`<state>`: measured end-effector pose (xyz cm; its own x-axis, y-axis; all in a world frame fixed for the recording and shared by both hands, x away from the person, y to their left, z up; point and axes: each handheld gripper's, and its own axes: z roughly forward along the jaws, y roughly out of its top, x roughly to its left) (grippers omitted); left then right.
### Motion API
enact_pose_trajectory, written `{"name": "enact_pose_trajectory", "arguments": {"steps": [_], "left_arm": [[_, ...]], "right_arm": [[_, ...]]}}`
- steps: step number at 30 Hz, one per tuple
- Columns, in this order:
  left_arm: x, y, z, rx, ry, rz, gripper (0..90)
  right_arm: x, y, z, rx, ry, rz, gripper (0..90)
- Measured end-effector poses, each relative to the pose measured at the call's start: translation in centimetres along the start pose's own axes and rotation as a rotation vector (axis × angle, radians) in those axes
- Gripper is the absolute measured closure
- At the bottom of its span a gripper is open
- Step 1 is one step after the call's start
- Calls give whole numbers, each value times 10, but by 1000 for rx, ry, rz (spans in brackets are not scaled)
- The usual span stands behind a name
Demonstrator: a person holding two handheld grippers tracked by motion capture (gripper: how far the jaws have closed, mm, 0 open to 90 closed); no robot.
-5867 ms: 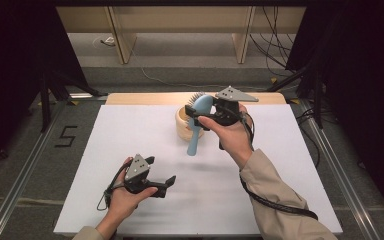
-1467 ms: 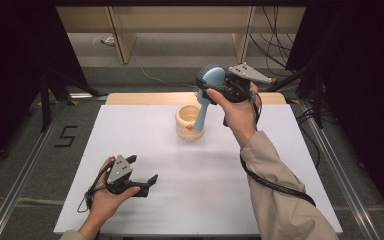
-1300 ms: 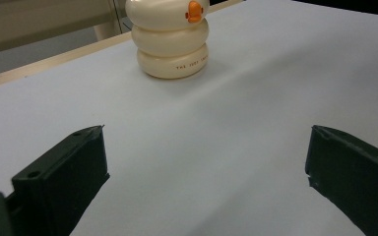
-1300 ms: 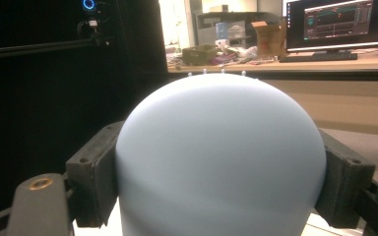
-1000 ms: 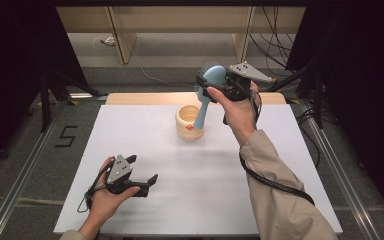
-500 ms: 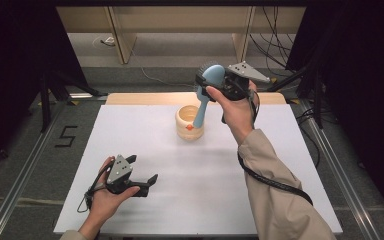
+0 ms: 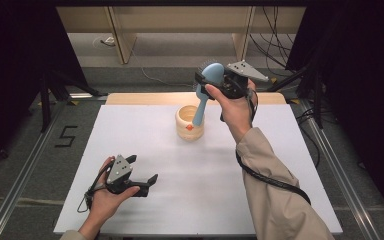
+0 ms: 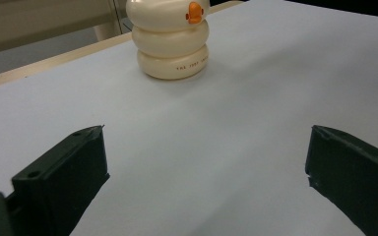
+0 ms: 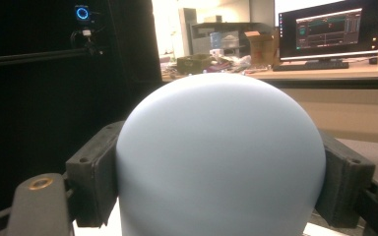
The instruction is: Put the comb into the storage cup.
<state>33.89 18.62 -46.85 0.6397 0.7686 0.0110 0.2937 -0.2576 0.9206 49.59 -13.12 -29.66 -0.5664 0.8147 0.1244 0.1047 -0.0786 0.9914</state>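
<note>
A cream holder (image 7: 190,122) made of stacked rings, with a small orange mark, stands near the far middle of the white table; the left gripper view shows this holder (image 8: 171,39) ahead. A light blue hairbrush (image 7: 204,90) hangs handle-down, its handle tip inside the holder. My right gripper (image 7: 211,80) is shut on the brush's head above the holder; in the right gripper view the round blue head (image 9: 220,157) sits squeezed between both black pads. My left gripper (image 7: 147,184) rests low near the table's front left, open, nothing between its jaws.
The white tabletop (image 7: 280,165) has a wooden strip (image 7: 145,98) along its far edge. Metal rails (image 7: 22,175) run beside the table on both sides. A shelf unit and cables lie on the floor beyond.
Since several seconds ago the right gripper has lifted the brush from lying by the holder to upright above it. Over the last second nothing has visibly moved.
</note>
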Motion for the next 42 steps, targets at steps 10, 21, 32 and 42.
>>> {"name": "enact_pose_trajectory", "arguments": {"steps": [10,21,32,42], "left_arm": [[0,0,0,-2,1,0,19],[0,1,-1,-2,2,0,19],[0,0,-1,-2,3,-1,19],[1,1,-1,-3,4,0,18]], "right_arm": [[0,0,5,-10,-2,-3,205],[-1,-1,9,-12,-8,2,205],[0,0,12,-19,-9,3,205],[-1,-1,14,-25,-16,5,205]]}}
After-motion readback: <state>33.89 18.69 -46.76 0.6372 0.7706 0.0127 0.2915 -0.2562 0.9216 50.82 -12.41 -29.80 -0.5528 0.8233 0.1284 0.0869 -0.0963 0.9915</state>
